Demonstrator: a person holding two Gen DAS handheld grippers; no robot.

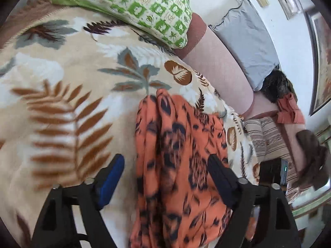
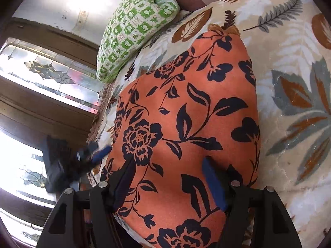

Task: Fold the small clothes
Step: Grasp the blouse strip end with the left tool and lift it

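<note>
An orange garment with a black flower print (image 2: 186, 113) lies spread flat on a leaf-patterned blanket (image 2: 289, 95). My right gripper (image 2: 167, 177) is open just above its near part, fingers wide apart. In the left wrist view the same garment (image 1: 178, 155) looks bunched and blurred between the fingers of my left gripper (image 1: 165, 175), which is open, with nothing pinched. The left gripper also shows blurred at the garment's left edge in the right wrist view (image 2: 93, 155).
A green-and-white checked pillow (image 1: 132, 6) lies at the blanket's far end. A grey pillow (image 1: 246, 39), dark and orange clothes (image 1: 287, 107) and a striped cloth (image 1: 266, 136) lie along the pink mattress edge. Stained-glass windows (image 2: 47, 72) are to the left.
</note>
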